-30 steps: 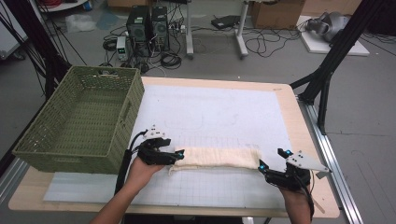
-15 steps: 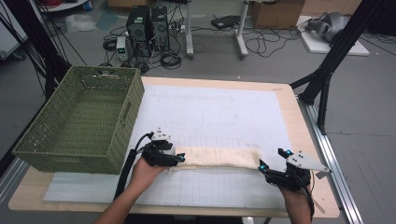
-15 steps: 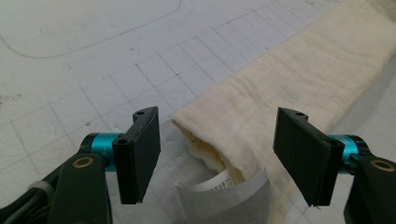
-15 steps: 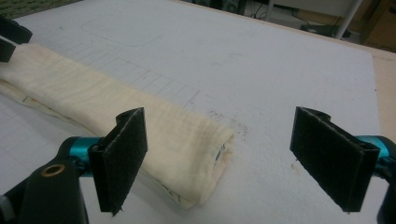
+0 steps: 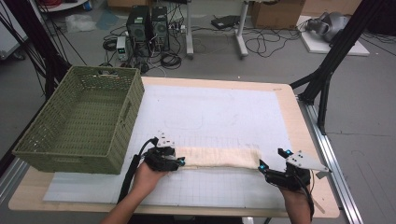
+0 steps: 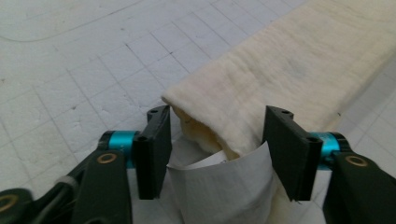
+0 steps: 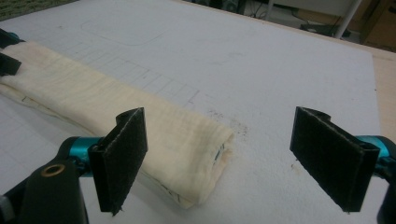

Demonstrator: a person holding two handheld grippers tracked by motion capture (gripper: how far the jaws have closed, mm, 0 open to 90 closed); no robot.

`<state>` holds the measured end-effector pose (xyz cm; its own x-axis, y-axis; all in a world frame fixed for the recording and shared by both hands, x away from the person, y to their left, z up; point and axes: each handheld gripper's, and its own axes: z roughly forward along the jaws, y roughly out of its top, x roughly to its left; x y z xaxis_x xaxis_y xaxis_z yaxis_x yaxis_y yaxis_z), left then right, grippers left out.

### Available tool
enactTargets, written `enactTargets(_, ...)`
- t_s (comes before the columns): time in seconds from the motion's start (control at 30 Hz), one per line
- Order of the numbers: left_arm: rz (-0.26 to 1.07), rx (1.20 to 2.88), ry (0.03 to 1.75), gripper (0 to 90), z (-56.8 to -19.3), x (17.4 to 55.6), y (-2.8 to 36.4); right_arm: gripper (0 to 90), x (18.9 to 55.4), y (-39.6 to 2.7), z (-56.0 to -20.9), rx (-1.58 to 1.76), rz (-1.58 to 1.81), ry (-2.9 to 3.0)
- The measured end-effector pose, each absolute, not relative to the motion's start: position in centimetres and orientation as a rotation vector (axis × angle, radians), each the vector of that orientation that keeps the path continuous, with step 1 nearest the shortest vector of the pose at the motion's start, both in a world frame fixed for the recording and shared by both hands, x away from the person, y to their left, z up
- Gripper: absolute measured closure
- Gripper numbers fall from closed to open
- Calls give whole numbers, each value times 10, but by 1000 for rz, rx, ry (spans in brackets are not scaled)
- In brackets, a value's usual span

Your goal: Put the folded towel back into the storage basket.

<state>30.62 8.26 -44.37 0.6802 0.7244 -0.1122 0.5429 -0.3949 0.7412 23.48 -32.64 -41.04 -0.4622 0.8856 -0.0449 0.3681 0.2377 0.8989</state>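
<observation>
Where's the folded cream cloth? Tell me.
In the high view the folded cream cloth lies near the table's front edge, stretched between the left hand-held gripper and the right hand-held gripper.

A light wooden table [image 5: 308,116] carries a white gridded mat [image 5: 210,112]. On the mat, a folded cream cloth [image 5: 219,157] stretches between the left gripper [image 5: 180,162] and right gripper [image 5: 262,165]. A green woven basket [image 5: 79,121] sits beyond and outward of the left gripper.
</observation>
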Motion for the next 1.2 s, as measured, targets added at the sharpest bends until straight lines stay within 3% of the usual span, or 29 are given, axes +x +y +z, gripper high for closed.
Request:
enactTargets(0.07, 285, 2099, 954, 515, -443, 305, 82, 175, 235, -327, -411, 1142, 1184, 1947)
enactTargets(0.2, 219, 2094, 917, 712, -444, 304, 81, 175, 235, -327, -410, 1145, 1185, 1944)
enactTargets(0.33, 197, 2085, 907, 785, -445, 304, 81, 175, 235, -327, -410, 1134, 1183, 1945)
enactTargets(1.2, 167, 1882, 879, 814, -433, 300, 101, 175, 235, -331, -410, 1166, 1178, 1910)
